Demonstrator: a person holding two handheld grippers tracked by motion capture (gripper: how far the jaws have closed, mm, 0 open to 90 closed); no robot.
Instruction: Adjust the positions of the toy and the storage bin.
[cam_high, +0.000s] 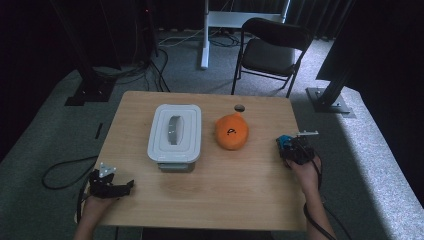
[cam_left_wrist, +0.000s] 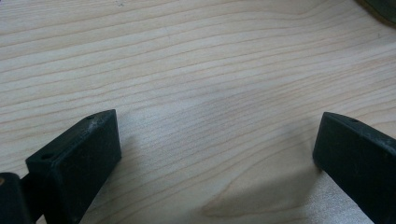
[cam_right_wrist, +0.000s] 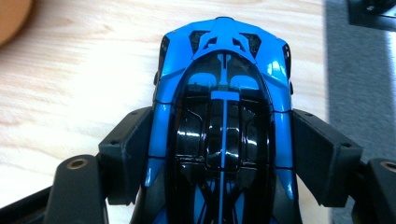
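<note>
The right gripper (cam_right_wrist: 223, 154) clamps a blue toy car (cam_right_wrist: 223, 116) by its 2 flanks near the table's (cam_high: 210, 200) right edge. It looks light, stiff and glossy, so likely slippery. The left gripper (cam_left_wrist: 217, 154) is open, empty.

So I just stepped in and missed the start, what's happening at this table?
A person works with tongs in each hand. The right tongs are shut on a blue and black toy car at the right edge of the wooden table. The left tongs rest open near the left corner. A white lidded box and an orange cap sit mid-table.
</note>
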